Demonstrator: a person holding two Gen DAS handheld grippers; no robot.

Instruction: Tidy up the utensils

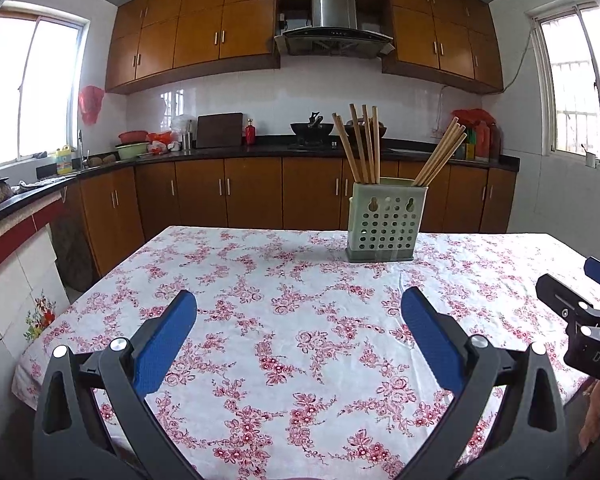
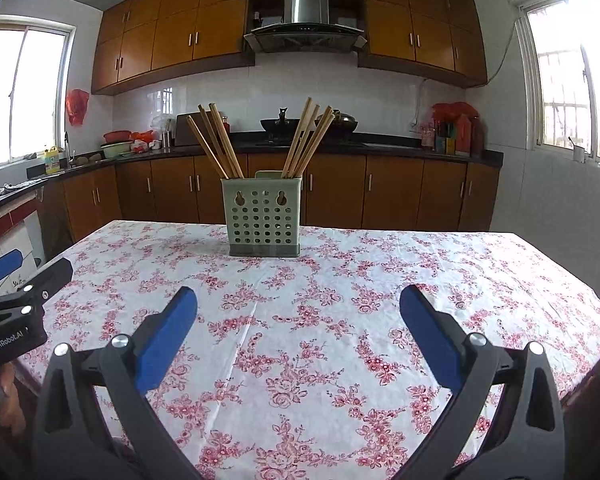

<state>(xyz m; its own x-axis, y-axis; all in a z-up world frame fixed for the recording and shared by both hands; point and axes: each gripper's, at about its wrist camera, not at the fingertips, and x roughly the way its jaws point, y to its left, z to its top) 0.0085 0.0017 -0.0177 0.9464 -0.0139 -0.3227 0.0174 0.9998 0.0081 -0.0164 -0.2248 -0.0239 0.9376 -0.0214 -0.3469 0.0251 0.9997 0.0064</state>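
A pale green perforated utensil holder (image 1: 385, 220) stands upright on the floral tablecloth, toward the far side of the table; it also shows in the right wrist view (image 2: 262, 218). Several wooden chopsticks stand in it in two bunches, one on the left (image 1: 360, 144) (image 2: 216, 140) and one on the right (image 1: 440, 156) (image 2: 306, 138). My left gripper (image 1: 299, 332) is open and empty over the near part of the table. My right gripper (image 2: 298, 330) is open and empty too, well short of the holder.
The table (image 1: 260, 320) carries a white cloth with pink flowers. The right gripper's body shows at the right edge of the left wrist view (image 1: 580, 316); the left gripper's body at the left edge of the right wrist view (image 2: 16, 308). Kitchen counters and cabinets stand behind.
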